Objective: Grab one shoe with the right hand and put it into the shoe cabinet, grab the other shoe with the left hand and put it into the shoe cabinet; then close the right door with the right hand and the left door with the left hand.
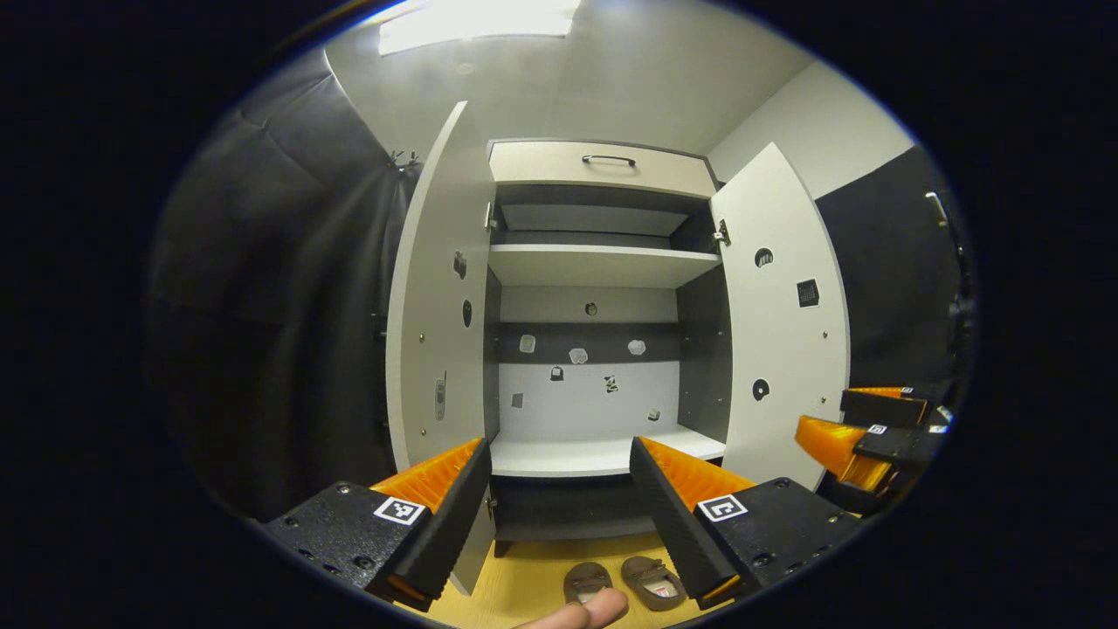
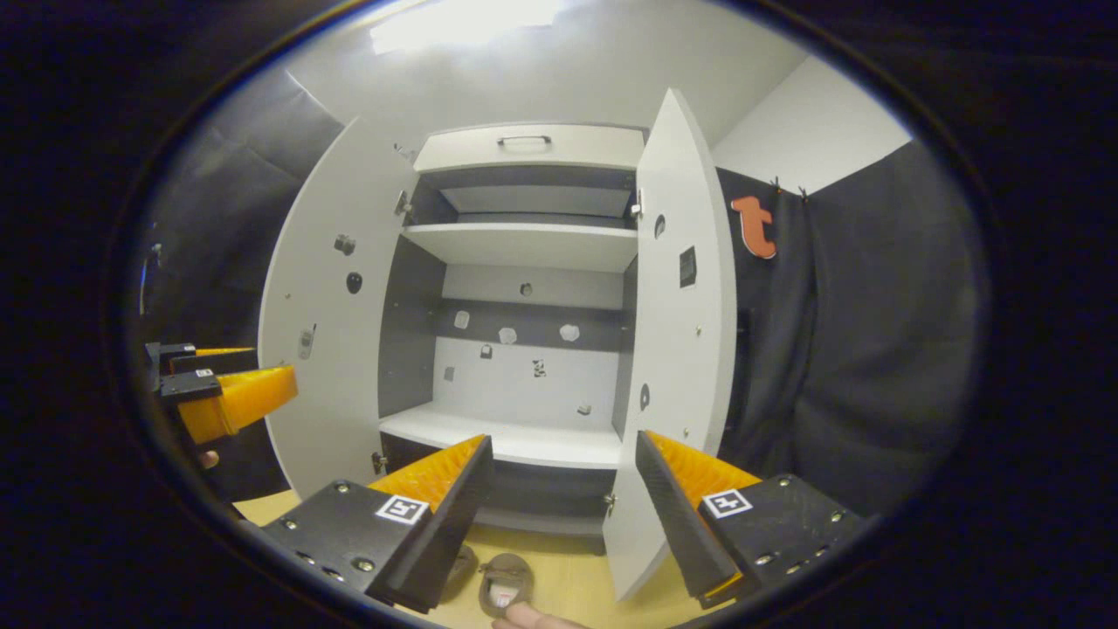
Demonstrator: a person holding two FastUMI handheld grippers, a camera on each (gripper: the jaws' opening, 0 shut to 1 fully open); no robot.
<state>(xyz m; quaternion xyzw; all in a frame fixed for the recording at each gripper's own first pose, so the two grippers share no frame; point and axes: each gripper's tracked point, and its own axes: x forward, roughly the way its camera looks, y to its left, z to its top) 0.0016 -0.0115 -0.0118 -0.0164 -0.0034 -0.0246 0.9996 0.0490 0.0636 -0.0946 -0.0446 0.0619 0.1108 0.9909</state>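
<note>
The white shoe cabinet (image 1: 603, 262) stands ahead with its left door (image 1: 437, 332) and right door (image 1: 782, 332) swung open. Its lower shelf (image 1: 603, 454) is bare. Two brown shoes (image 1: 653, 581) lie side by side on the wooden floor in front of it, below my left gripper (image 1: 557, 450), which is open and holds nothing. In the right gripper view, one shoe (image 2: 505, 584) shows on the floor and the other is half hidden behind a finger. My right gripper (image 2: 563, 441) is open and empty, facing the cabinet (image 2: 524, 245) above the shoes.
Black cloth hangs on both sides of the cabinet. A drawer with a handle (image 1: 609, 160) tops it, above an upper shelf (image 1: 603, 262). A person's fingertip (image 1: 585, 611) shows at the bottom edge. The right gripper (image 1: 860, 437) is by the right door, and the left gripper (image 2: 227, 393) by the left door (image 2: 327, 332).
</note>
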